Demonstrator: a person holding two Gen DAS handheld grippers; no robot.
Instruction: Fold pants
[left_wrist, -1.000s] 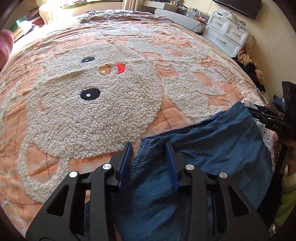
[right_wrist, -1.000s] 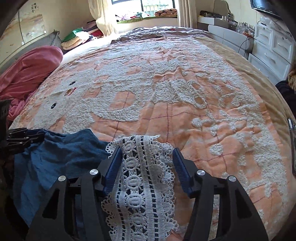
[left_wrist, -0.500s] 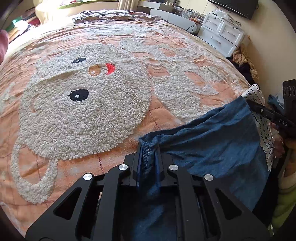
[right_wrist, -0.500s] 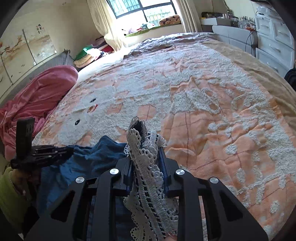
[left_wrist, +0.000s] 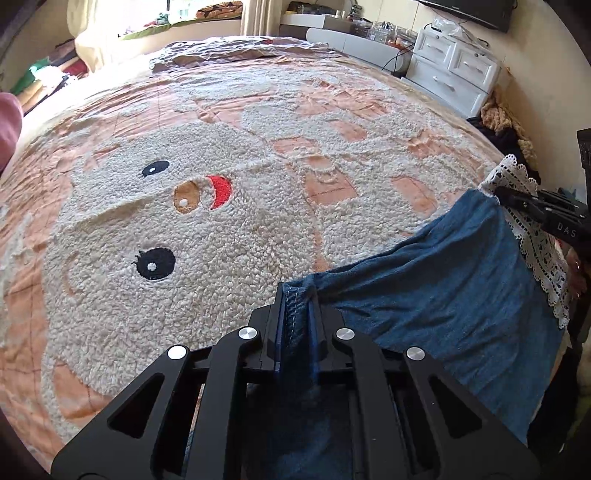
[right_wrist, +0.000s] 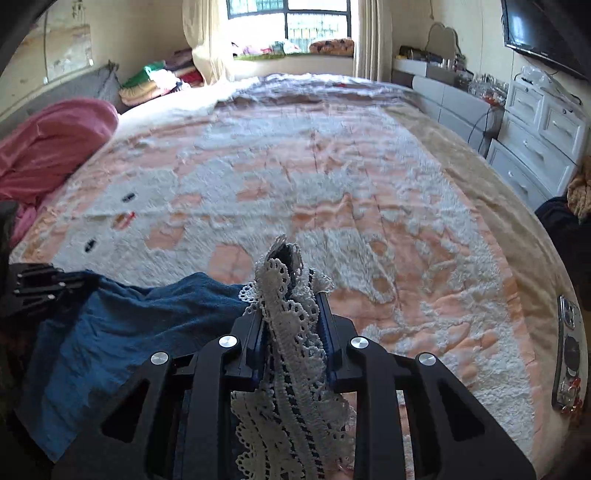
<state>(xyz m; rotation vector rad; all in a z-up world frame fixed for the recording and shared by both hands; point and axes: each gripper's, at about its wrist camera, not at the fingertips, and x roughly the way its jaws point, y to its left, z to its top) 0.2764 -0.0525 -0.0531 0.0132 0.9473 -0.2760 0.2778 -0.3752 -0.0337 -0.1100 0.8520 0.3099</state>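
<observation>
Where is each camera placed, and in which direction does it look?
Left wrist: on the left gripper, looking over the bed toward the dresser; fingers shut on the pants hem.
Right wrist: on the right gripper, facing the window; fingers shut on the lace trim.
Shared: pants, bed, and each shows the other gripper.

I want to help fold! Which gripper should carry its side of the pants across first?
Probably the right gripper. It pinches the lace trim, with the bedspread open ahead. The left gripper clamps the pants at the denim hem and can anchor.
</observation>
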